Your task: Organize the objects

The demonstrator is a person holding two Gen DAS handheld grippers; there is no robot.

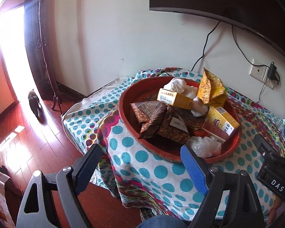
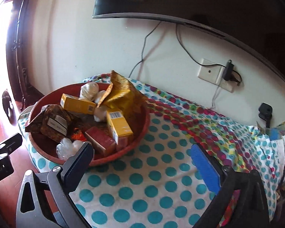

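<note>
A round red tray (image 1: 127, 117) (image 2: 142, 127) sits on a table under a dotted cloth (image 1: 152, 174) (image 2: 142, 186). In it lie a brown patterned packet (image 1: 157, 119) (image 2: 51, 121), yellow boxes (image 1: 174, 98) (image 2: 119, 125), a red box (image 2: 100, 140), a gold bag (image 1: 209, 87) (image 2: 121, 93), white bundles (image 1: 176, 84) (image 2: 89, 90) and crumpled clear plastic (image 1: 205, 146) (image 2: 66, 148). My left gripper (image 1: 140, 169) stands open at the tray's near rim with nothing between its fingers. Over the bare cloth right of the tray my right gripper (image 2: 144, 165) is open and empty.
A dark TV (image 2: 199, 5) hangs on the wall above a socket plate (image 2: 210, 70) with cables. Small clutter (image 2: 279, 134) lies at the table's far right. Left of the table is wood floor (image 1: 38, 133), a coat stand (image 1: 45, 57) and a dark cat (image 1: 34, 102) by a bright doorway.
</note>
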